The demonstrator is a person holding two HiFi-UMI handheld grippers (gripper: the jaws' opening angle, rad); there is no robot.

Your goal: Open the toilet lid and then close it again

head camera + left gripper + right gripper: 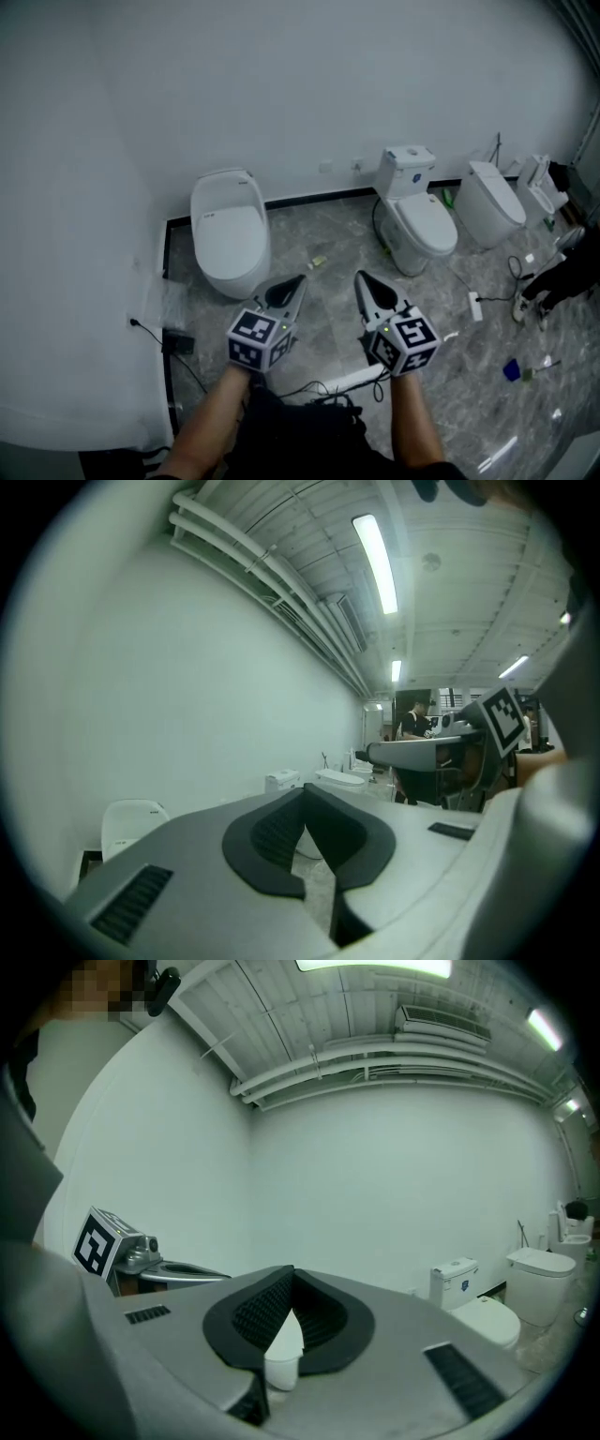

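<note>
Well beyond left tongs and right tongs stands the toilet.

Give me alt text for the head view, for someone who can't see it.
A person holds the left gripper and right gripper, both shut and empty, toward a white toilet with its lid down. More white toilets stand along the wall to its right.

Leftmost white toilet, one-piece, rounded, back against wall; lid down, fully closed.
</note>
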